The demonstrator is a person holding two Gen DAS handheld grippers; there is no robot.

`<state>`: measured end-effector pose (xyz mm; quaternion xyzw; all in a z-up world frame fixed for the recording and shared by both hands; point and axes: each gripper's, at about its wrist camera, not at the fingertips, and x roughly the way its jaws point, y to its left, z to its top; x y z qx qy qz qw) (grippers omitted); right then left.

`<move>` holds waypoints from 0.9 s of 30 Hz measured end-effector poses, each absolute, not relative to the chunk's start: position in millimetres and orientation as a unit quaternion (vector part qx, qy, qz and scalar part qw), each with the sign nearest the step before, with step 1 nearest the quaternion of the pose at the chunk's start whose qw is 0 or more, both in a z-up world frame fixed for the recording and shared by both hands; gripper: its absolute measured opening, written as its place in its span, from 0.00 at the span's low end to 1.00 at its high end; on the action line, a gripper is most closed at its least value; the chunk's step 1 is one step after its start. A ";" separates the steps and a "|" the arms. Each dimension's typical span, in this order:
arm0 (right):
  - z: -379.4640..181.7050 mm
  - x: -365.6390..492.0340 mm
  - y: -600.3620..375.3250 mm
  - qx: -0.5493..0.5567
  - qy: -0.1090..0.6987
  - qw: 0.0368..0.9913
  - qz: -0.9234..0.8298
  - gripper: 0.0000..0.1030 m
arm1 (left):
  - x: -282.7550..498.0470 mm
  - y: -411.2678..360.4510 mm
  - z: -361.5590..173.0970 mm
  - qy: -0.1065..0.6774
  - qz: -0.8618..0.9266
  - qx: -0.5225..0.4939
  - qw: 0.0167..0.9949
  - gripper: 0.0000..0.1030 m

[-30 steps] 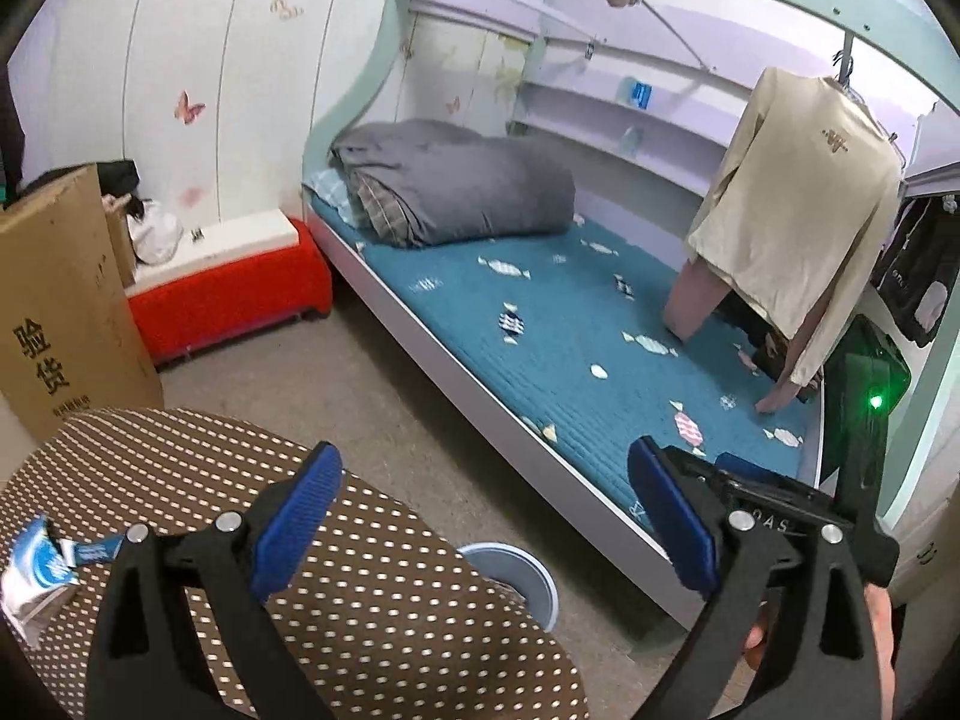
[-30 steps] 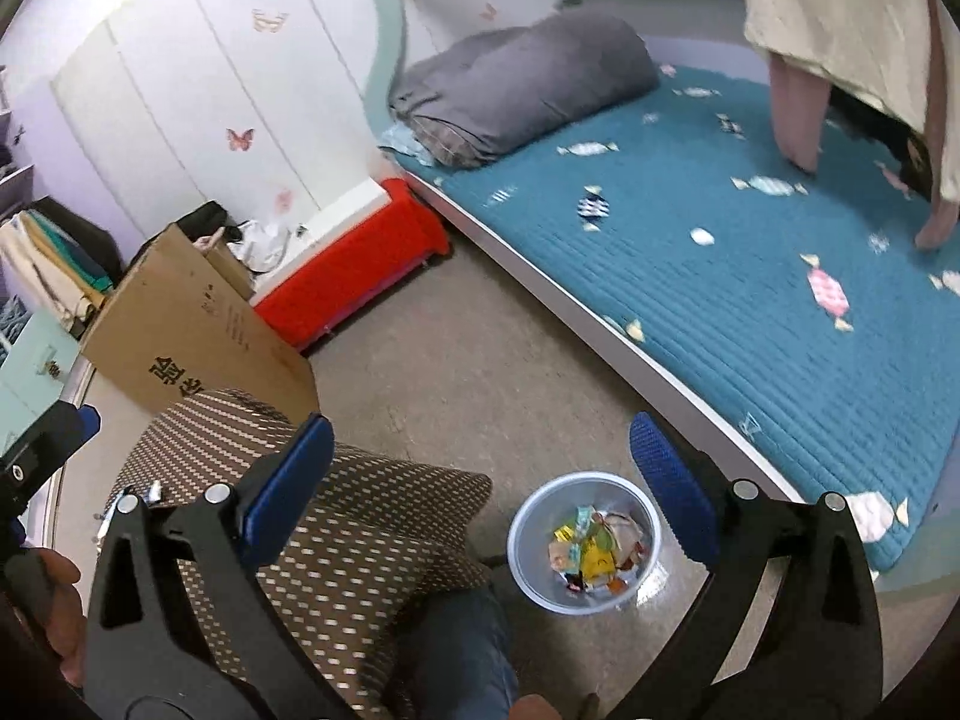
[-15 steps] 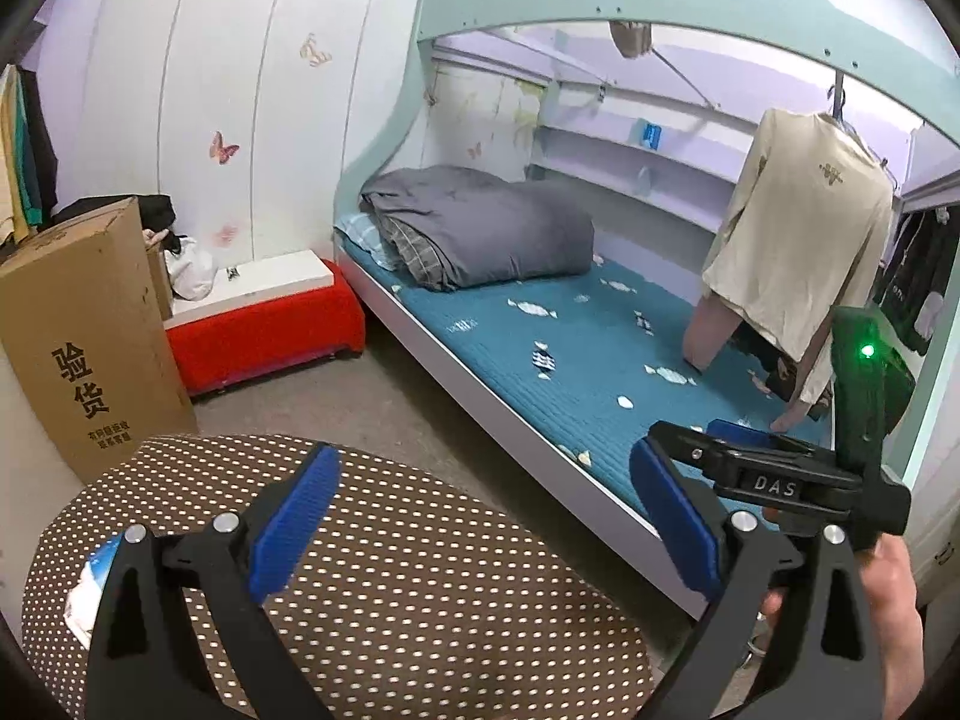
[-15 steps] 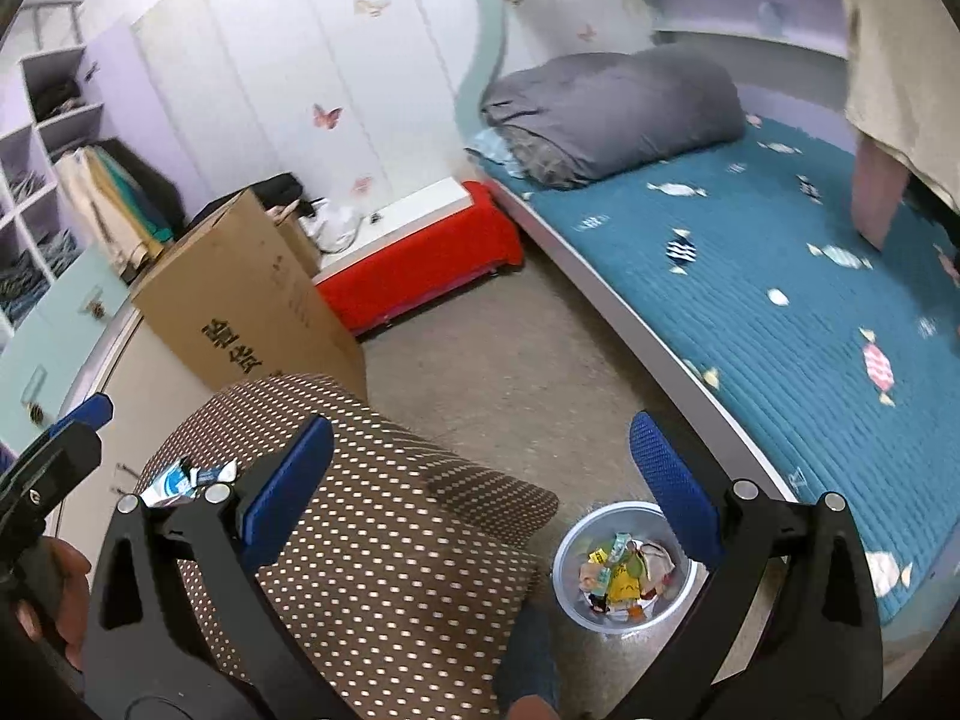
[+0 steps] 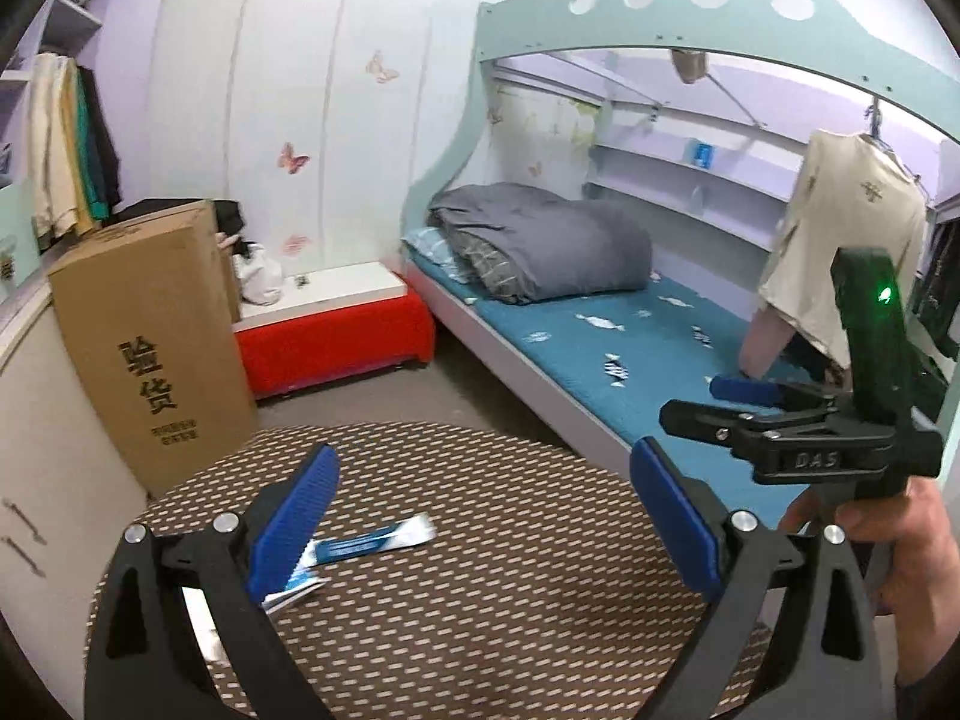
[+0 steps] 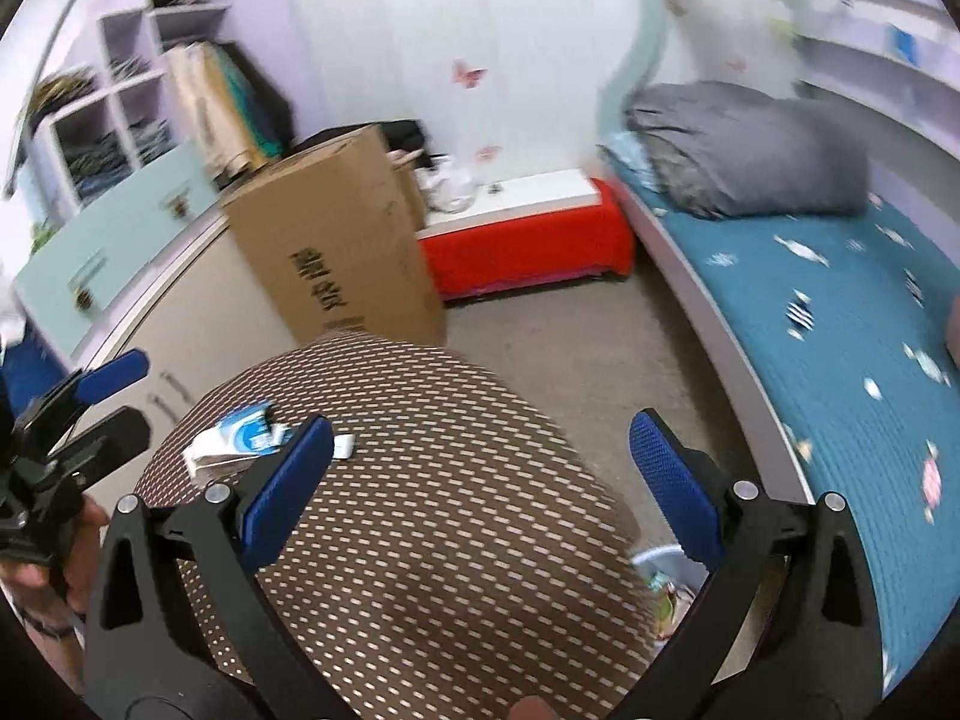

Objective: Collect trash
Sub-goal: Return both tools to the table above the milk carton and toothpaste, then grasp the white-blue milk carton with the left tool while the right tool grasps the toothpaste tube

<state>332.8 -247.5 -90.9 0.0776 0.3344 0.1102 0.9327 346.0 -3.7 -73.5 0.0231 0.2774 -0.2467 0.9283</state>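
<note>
Still, both the left gripper [image 5: 480,516] and right gripper [image 6: 480,468] gaped empty; the flat wrapper [image 5: 366,543] on the table [image 5: 510,600] might slip a pinch.

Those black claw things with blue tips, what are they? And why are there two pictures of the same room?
They are grabbing tools, and a person holds one in each hand. Each tool has a small camera that looks out between its two fingers, so you get two pictures of one bedroom.

One picture comes from the left claw. In it you can also see the right claw and the hand that holds it. The other picture comes from the right claw.

Both claws are open and hold nothing.

In front of them is a round dotted table. On it lie blue and white wrappers; that is the trash to pick up. Down on the floor beside the table you can just see the rim of a small bin with bits of trash in it. Behind are a bed and a cardboard box.
</note>
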 end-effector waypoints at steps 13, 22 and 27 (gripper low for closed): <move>-140.6 391.4 -142.4 -0.024 0.395 0.890 0.228 0.94 | 356.9 89.7 -120.0 0.311 -0.175 0.069 0.932 0.93; -190.0 429.2 -95.5 -0.105 0.432 0.846 0.293 0.94 | 385.5 106.2 -178.2 0.376 -0.180 0.141 0.898 0.93; -202.6 446.5 -69.2 -0.132 0.444 0.825 0.323 0.70 | 411.1 110.2 -202.3 0.399 -0.187 0.165 0.882 0.93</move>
